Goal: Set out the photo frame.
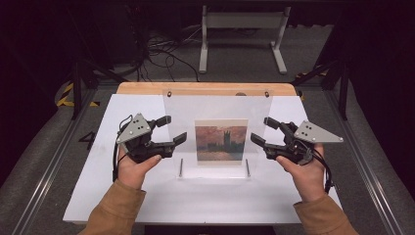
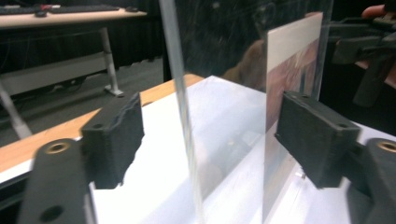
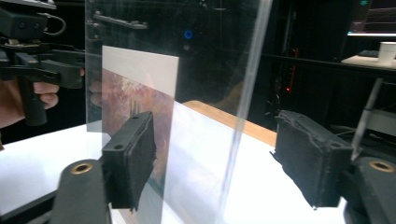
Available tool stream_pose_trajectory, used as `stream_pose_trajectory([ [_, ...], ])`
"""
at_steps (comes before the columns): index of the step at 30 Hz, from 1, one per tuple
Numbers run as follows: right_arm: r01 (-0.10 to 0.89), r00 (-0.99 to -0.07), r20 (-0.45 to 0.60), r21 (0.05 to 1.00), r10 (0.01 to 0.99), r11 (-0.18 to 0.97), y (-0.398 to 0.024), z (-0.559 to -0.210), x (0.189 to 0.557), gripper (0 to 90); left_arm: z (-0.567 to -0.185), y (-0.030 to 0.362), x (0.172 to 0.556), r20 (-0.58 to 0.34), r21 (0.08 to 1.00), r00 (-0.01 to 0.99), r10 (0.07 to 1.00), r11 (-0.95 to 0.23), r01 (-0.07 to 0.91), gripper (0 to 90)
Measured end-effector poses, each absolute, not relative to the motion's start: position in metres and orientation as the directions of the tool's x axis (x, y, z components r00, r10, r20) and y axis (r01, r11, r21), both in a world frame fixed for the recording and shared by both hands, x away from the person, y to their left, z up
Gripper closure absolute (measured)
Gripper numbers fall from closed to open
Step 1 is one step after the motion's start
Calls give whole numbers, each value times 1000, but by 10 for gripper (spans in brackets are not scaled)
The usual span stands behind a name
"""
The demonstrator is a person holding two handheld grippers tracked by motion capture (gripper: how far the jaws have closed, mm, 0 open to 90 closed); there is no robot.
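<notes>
High view shows the white table (image 1: 147, 196), then the clear upright frame (image 1: 218, 105) holding a painting print (image 1: 221, 142) at its centre, flanked by the left gripper (image 1: 173, 129) and right gripper (image 1: 262, 129), jaws apart, edges between them untouched.

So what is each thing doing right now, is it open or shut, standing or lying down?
Clear frame: standing upright on the white table top, nothing gripping it.
Picture: upright inside the clear frame, facing the person.
Left gripper: open, jaws either side of the frame's left edge, not pressing.
Right gripper: open, jaws either side of the frame's right edge, not pressing.
</notes>
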State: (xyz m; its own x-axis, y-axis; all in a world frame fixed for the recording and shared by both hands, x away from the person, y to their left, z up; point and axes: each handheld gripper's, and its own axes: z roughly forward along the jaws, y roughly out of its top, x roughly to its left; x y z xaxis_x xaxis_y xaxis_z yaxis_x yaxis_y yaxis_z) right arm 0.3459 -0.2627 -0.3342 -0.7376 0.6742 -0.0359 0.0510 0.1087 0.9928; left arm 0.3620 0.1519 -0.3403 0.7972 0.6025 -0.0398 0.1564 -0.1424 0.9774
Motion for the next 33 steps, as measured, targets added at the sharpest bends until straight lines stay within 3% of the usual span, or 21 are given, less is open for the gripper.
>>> stream_pose_trajectory([
  [20,108,-677,-53,979,734,170,-322,-334,313,218,-363,215,329,-10,947,734,679,-230,226,156],
  [33,189,-636,-39,960,771,206,-347,-361,301,194,-395,242,318,-31,921,700,714,-251,298,131],
])
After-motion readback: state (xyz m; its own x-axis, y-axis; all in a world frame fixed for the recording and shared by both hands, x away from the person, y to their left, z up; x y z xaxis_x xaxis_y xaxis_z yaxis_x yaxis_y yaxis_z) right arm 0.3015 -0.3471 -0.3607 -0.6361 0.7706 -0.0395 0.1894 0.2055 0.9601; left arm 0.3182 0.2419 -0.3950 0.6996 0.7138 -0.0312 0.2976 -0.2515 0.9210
